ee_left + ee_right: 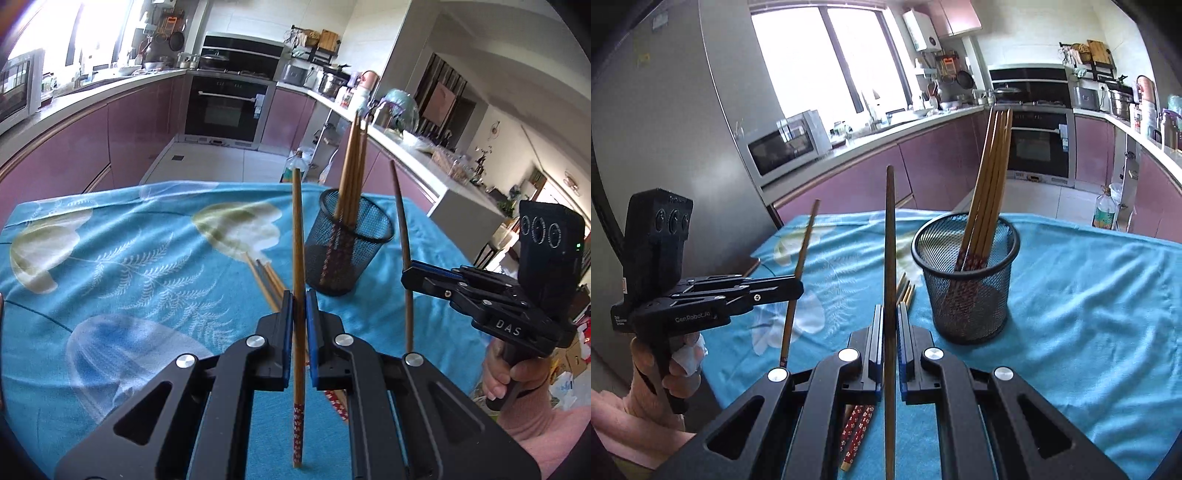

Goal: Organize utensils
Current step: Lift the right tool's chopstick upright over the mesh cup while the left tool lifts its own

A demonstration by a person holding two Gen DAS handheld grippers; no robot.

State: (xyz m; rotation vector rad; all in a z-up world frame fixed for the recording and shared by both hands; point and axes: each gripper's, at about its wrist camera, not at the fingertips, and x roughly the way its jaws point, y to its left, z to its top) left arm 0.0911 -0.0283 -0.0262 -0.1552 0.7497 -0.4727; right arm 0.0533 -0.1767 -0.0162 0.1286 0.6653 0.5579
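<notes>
My left gripper (pixel 299 301) is shut on a light bamboo chopstick (pixel 296 221) that stands upright, red patterned end down. My right gripper (pixel 890 314) is shut on a darker brown chopstick (pixel 890 240), also upright. Each gripper shows in the other's view: the right gripper (pixel 405 275) with its dark stick (pixel 399 214), the left gripper (pixel 799 290) with its stick (pixel 808 243). Just beyond both stands a black mesh cup (pixel 332 266) (pixel 975 302) holding several chopsticks (pixel 352 166) (pixel 990 177). A few loose chopsticks (pixel 266 280) (pixel 905 290) lie on the cloth under the grippers.
The table wears a blue leaf-print cloth (pixel 129 258) (pixel 1089 295). Purple kitchen cabinets (pixel 140 122), an oven (pixel 225 107) and a microwave (pixel 783 147) ring the room behind. A plastic bottle (pixel 1105 210) stands on the floor past the table's far edge. A person's hand (pixel 661 369) holds each handle.
</notes>
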